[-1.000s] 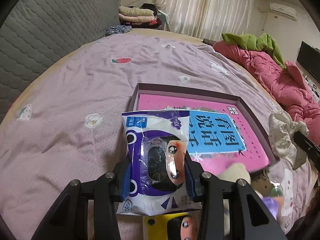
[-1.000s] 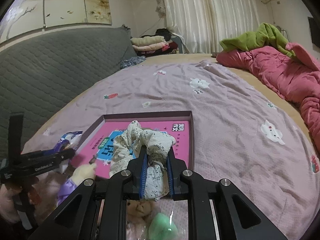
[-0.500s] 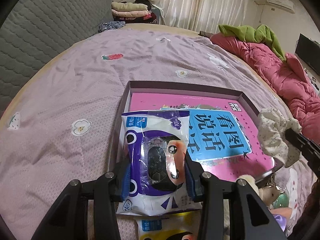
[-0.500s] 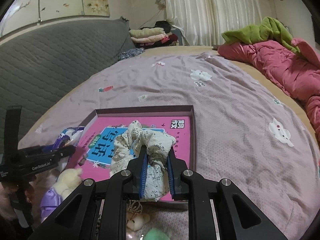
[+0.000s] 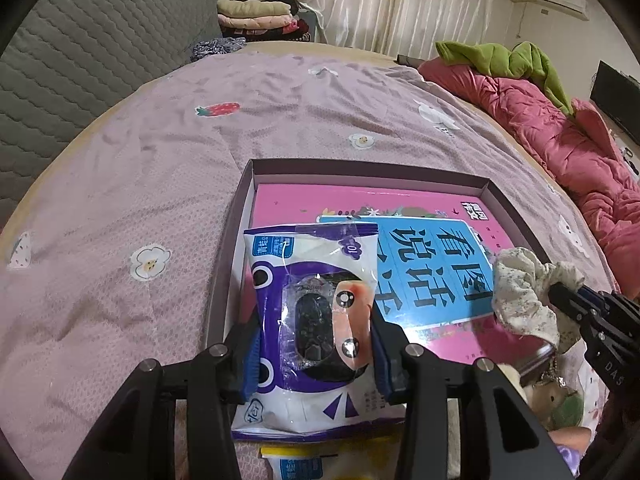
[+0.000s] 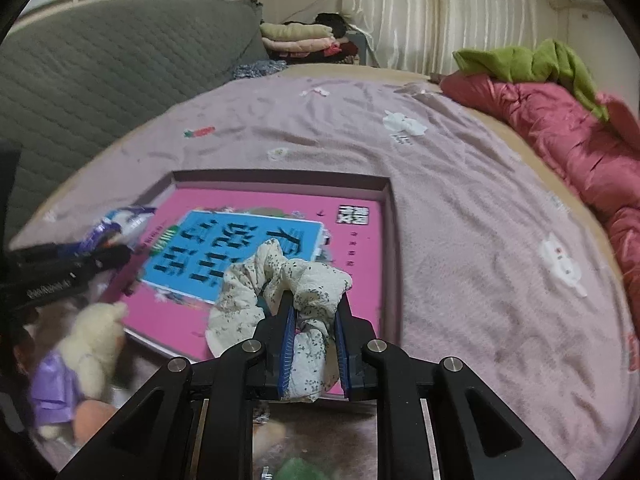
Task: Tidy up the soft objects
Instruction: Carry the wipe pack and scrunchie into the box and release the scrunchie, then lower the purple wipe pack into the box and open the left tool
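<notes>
My left gripper [image 5: 316,332] is shut on a purple and white tissue pack [image 5: 316,304] and holds it over the near left corner of a shallow box [image 5: 360,168] with a pink and blue bottom. My right gripper [image 6: 314,332] is shut on a cream floral scrunchie [image 6: 280,280] above the box's near edge [image 6: 394,248]. The scrunchie [image 5: 524,292] and right gripper also show at the right of the left wrist view. The left gripper with its pack [image 6: 116,224] shows at the left of the right wrist view.
The box lies on a lilac bedspread [image 5: 160,168]. A plush bear in a purple dress [image 6: 80,356], a yellow pack [image 5: 292,464] and other small soft toys [image 5: 560,404] lie near the bed's front edge. A red quilt [image 6: 568,136] and green cloth [image 6: 528,60] lie at right. A grey headboard [image 5: 80,48] stands left.
Both grippers have moved forward with their loads, toward and over the box. The scrunchie now hangs over the box's near edge and the tissue pack over its near left corner.
</notes>
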The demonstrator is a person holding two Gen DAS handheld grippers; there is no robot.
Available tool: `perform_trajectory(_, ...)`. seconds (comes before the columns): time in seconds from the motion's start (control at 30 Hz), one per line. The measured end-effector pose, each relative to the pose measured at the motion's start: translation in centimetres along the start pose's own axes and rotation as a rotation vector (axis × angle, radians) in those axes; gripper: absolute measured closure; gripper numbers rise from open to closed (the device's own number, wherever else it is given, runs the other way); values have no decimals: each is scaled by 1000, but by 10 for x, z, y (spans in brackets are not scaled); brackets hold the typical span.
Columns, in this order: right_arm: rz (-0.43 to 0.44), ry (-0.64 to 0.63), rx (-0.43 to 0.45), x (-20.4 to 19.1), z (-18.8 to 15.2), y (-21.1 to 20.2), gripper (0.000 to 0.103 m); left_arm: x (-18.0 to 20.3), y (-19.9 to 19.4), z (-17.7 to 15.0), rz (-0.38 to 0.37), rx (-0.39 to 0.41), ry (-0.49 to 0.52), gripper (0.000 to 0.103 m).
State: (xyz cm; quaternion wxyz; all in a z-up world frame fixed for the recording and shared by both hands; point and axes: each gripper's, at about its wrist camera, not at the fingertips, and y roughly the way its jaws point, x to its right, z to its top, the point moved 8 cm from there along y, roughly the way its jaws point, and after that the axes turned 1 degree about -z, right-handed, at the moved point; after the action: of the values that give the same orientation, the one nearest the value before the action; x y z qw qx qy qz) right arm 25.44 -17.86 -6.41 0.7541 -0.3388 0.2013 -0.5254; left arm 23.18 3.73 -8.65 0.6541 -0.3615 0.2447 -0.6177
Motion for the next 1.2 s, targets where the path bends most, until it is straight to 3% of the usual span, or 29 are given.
perform_trajectory(0.3,-103,-34,-36,10,-5,10,81,6,9,1,10,-20,43,58)
perform_trajectory(0.43,-115,-20,-40,16,-5,10,74,7,16,-3,9,-48,51,58)
perform_trajectory(0.6,-118,-22,-42,18,-5,9,73,5,17,-5,23,-57,47,58)
perform_trajectory(0.7,-116,-7,-32,18,-3,7,63,4,19,-7,30,-69,42,57)
perform_trajectory(0.77,-98,9,-25,19,-1,5,52,3,20,-7,30,-74,36,57)
perform_trajectory(1.2,-104,11,24,22,7,-6,39,-1,22,-11,24,-105,7,57)
